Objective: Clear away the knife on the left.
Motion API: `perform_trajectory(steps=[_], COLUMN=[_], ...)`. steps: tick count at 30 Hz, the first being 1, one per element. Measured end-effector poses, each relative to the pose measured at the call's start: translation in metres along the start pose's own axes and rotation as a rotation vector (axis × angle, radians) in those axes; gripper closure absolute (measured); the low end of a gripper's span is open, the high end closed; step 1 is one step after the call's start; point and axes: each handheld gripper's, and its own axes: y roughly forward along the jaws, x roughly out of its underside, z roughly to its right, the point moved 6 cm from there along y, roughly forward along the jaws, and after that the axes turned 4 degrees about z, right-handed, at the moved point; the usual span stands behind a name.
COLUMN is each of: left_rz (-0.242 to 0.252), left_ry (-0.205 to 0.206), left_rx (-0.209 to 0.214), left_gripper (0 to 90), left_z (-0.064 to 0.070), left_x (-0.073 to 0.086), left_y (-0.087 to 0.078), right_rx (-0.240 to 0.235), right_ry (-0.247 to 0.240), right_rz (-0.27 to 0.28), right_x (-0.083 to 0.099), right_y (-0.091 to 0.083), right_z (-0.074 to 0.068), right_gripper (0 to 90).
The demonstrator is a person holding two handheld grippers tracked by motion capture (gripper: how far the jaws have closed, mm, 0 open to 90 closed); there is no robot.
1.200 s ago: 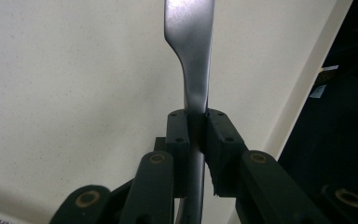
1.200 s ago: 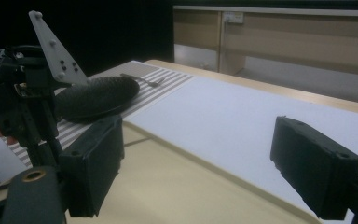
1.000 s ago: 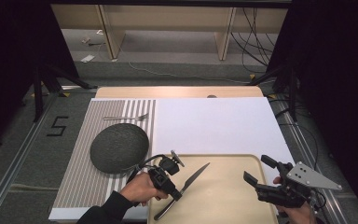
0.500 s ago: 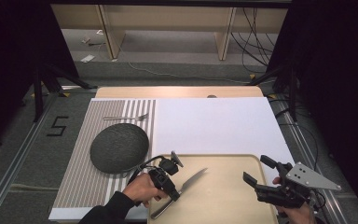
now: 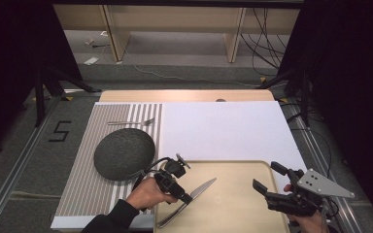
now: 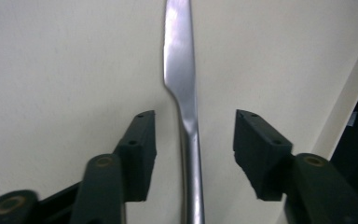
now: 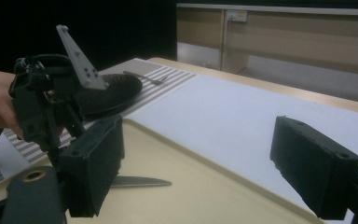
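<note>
A steel table knife (image 5: 194, 192) lies on the beige tray (image 5: 238, 208), blade pointing to the far right. My left gripper (image 5: 186, 197) stands open over its handle. In the left gripper view the knife (image 6: 179, 70) runs up between the two jaws with a gap on each side. My right gripper (image 5: 266, 176) hovers open over the tray's right edge with nothing in it. In the right gripper view its jaws (image 7: 205, 163) are wide apart and frame the knife tip (image 7: 142, 181) and the left hand farther off.
A dark grey round plate (image 5: 124, 153) rests on the striped placemat (image 5: 80, 194) at the left, and a fork (image 5: 128, 122) lies beyond it. A white mat (image 5: 223, 131) covers the table's middle and right. The table's far edge is bare wood.
The knife blade has dropped from a raised tilt to lie flat on the tray. The left gripper has shifted slightly. The right gripper has not moved.
</note>
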Motion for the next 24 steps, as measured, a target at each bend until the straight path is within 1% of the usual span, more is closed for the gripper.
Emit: perform_trajectory(steps=[1,2,4,5,6,8,10,11,13,14,15,16,19,22,24], left_rz=[0.007,0.010,0.016,0.021,0.024,0.051,0.079,0.089,0.095,0.088,0.071,0.058,0.026,0.005,0.003], left_ry=[0.020,0.037,0.085,0.103,0.123,0.160,0.183,0.192,0.212,0.221,0.232,0.234,0.255,0.274,0.281], left_rx=[-0.017,-0.032,-0.049,-0.058,-0.067,-0.065,-0.047,-0.045,-0.053,-0.053,-0.059,-0.064,-0.070,-0.084,-0.107], left_gripper=[40.5,38.0,33.9,31.4,30.4,31.9,41.7,45.8,54.3,59.3,63.4,67.7,77.1,83.9,87.6], left_z=[0.003,0.006,0.014,0.017,0.020,0.026,0.031,0.032,0.033,0.033,0.033,0.033,0.035,0.037,0.037], left_x=[-0.001,-0.003,-0.005,-0.007,-0.008,-0.012,-0.015,-0.017,-0.018,-0.019,-0.019,-0.019,-0.020,-0.022,-0.023], left_y=[0.001,0.002,0.006,0.007,0.009,0.011,0.012,0.013,0.017,0.019,0.023,0.026,0.036,0.044,0.049], right_rx=[0.000,0.000,0.000,0.000,0.001,0.001,0.000,0.001,0.001,0.000,0.000,0.000,0.000,0.000,-0.001], right_ry=[-0.002,-0.003,-0.001,-0.001,-0.003,-0.003,-0.005,-0.005,-0.007,-0.006,-0.005,-0.006,-0.007,-0.007,-0.007], right_rz=[-0.001,-0.002,0.000,-0.001,-0.002,-0.002,-0.001,-0.002,-0.001,0.000,-0.001,-0.004,-0.001,-0.002,-0.001], right_x=[0.000,0.000,0.000,0.000,0.000,0.000,0.000,0.001,0.001,0.000,0.001,0.001,0.001,0.001,0.001], right_y=[0.000,0.000,0.000,0.000,0.000,0.000,0.000,0.000,0.000,0.000,0.000,0.000,0.000,0.000,0.000], right_z=[0.000,0.000,0.000,0.000,0.000,0.000,0.000,0.000,0.000,0.000,0.000,0.000,0.000,0.000,0.000], right_gripper=[18.3,18.3,18.4,18.4,18.4,18.4,18.4,18.4,18.4,18.4,18.4,18.4,18.4,18.4,18.5])
